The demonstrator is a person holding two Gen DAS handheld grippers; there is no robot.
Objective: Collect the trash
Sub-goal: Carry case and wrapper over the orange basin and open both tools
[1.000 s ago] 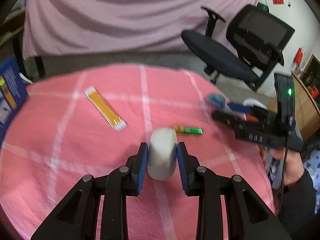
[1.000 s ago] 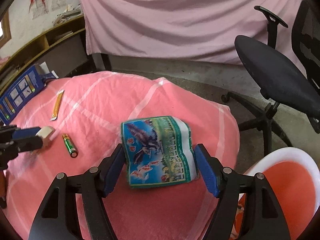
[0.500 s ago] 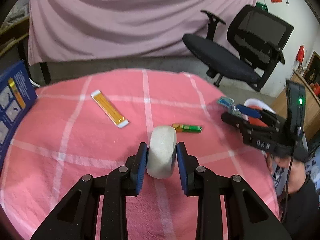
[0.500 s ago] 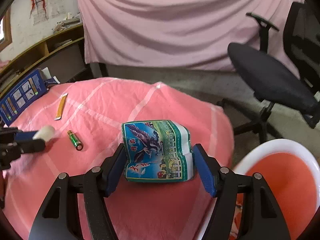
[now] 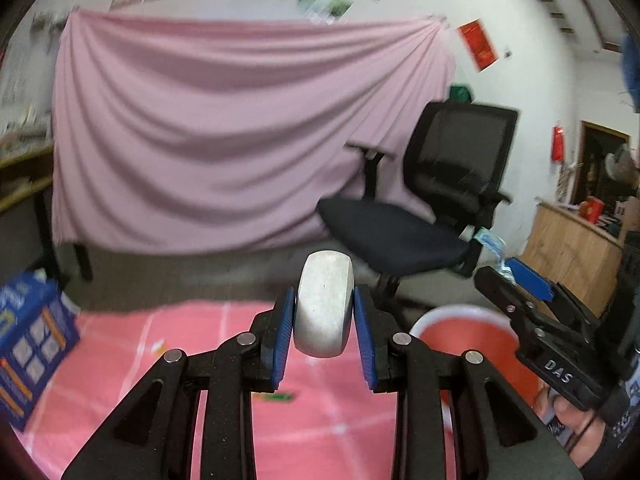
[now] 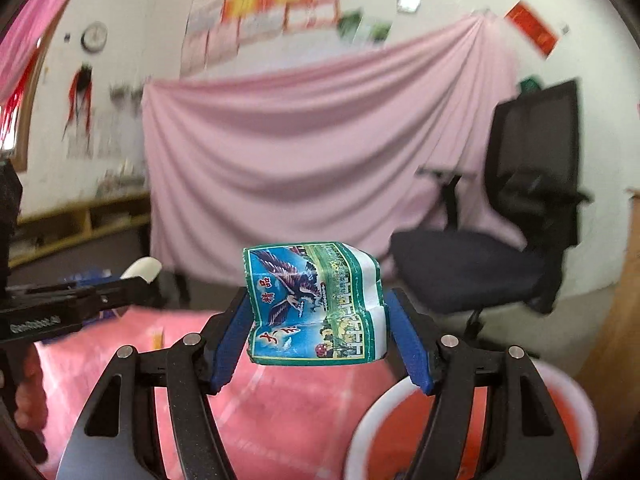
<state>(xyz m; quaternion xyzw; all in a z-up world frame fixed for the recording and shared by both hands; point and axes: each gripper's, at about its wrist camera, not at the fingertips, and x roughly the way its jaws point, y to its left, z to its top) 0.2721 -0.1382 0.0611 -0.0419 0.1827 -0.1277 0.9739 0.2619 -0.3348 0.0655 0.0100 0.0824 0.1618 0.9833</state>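
In the left wrist view, the left gripper (image 5: 324,330) is gripping a pale grey, rounded lump (image 5: 324,304) between its blue pads (image 5: 282,340), both pads pressing on its sides. The lump is sitting upright at the centre of the frame, clear of the bench (image 5: 168,360), which is lying below under a pink checked cloth. A green battery (image 5: 279,397) is lying on the cloth in the lower middle, partly hidden by the jaws. A blue box (image 5: 30,344) is standing at the lower left edge.

At the right of the same view, the right gripper (image 5: 504,276) is reaching in, with a red bucket (image 5: 460,332) with a white rim just beneath it.

In the right wrist view, the right gripper (image 6: 316,332) is holding a crumpled printed wrapper (image 6: 314,304), blue and green with a bird on it, its jaws closed on the wrapper's two ends. The wrapper is hanging at the centre of the frame, above the pink cloth and just left of the bucket, which is filling the lower right corner.

A black office chair (image 6: 520,216) is standing at the right before a pink curtain (image 6: 300,152).
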